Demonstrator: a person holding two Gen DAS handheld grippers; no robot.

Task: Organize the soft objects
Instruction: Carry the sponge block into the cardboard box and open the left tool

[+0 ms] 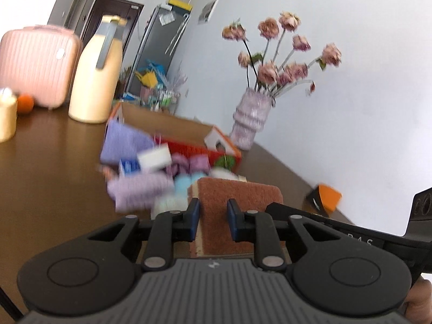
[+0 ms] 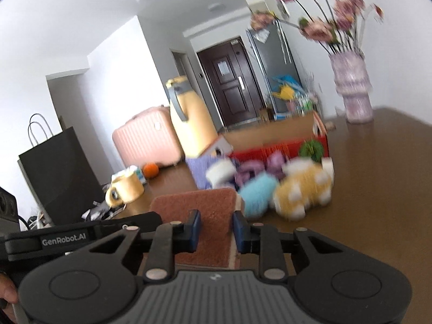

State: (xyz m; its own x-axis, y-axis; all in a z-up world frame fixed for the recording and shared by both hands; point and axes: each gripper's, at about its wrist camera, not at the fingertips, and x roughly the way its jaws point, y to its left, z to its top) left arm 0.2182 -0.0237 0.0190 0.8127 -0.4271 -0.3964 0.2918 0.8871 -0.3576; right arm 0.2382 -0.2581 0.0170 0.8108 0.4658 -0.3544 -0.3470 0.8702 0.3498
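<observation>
Left hand-held gripper [image 1: 213, 212] is clamped narrow on a brown scouring sponge [image 1: 237, 194], and the right hand-held gripper [image 2: 216, 225] pinches the same sponge [image 2: 197, 208] from its own side. Both carry it above the brown surface [image 1: 54, 175]. Just ahead sits the pile of soft toys [image 2: 302, 186], and behind that the open cardboard box [image 1: 172, 124]. My call: keep both grips level and matched so the sponge doesn't twist, then clear the box wall before letting go. Readable writing: "GenRobot.AI" on the other gripper's handle [image 2: 64, 239] in the right view.
</observation>
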